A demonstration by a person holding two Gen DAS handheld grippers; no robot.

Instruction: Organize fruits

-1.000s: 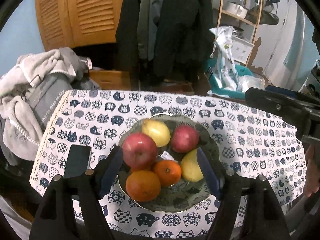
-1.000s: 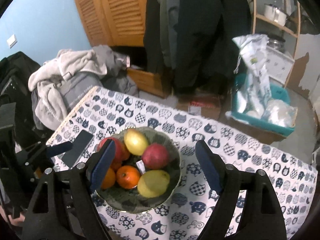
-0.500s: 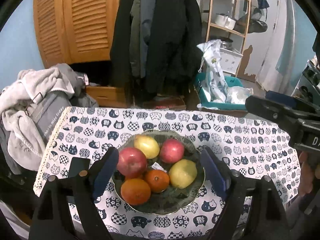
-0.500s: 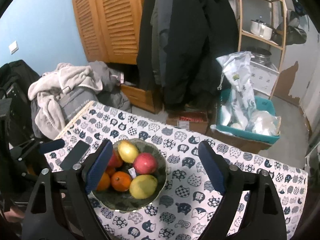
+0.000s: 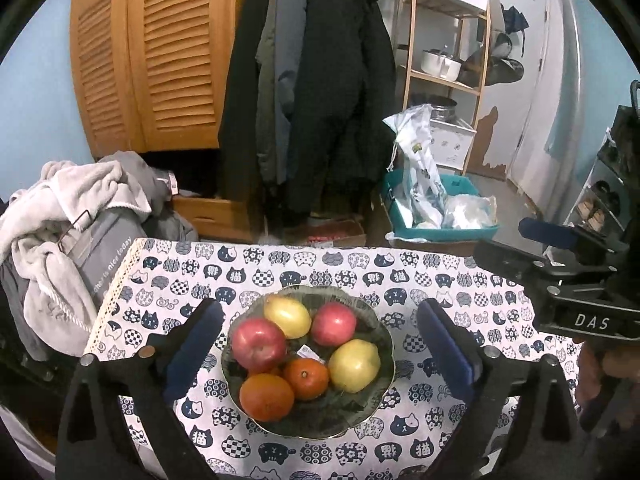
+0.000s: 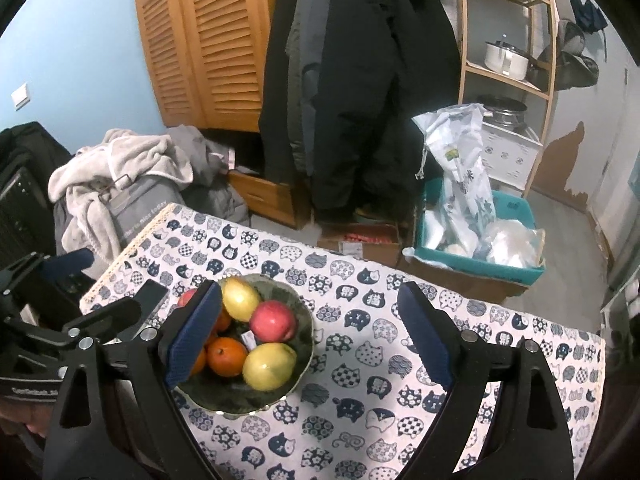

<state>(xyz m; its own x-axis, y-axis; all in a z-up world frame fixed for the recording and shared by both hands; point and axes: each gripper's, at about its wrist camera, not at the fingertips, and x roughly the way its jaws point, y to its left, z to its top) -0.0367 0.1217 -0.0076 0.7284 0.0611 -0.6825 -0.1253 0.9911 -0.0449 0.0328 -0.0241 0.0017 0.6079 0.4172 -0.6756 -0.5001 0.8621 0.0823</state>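
Left gripper [image 5: 318, 346] jaws opening, wide apart, nothing clamped; bowl [image 5: 376, 394] framed between them, below. Right gripper [image 6: 310, 338] jaws apart, empty; its left pad hides bowl's near-left fruit in right view. Bowl on cat-print worktop [image 5: 460, 280]: two red apples [image 5: 258, 344], two yellow fruits [image 5: 354, 366], two oranges [image 5: 266, 398] counted; seventh fruit beneath apple barely visible. Small label [image 5: 310, 352] among fruit, unreadable. Dark flat object [image 6: 150, 294] beside bowl, partly hidden.

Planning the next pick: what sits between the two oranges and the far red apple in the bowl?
A small white label tag lies in the gap among the oranges, the far red apple and the bowl, seen in both views.
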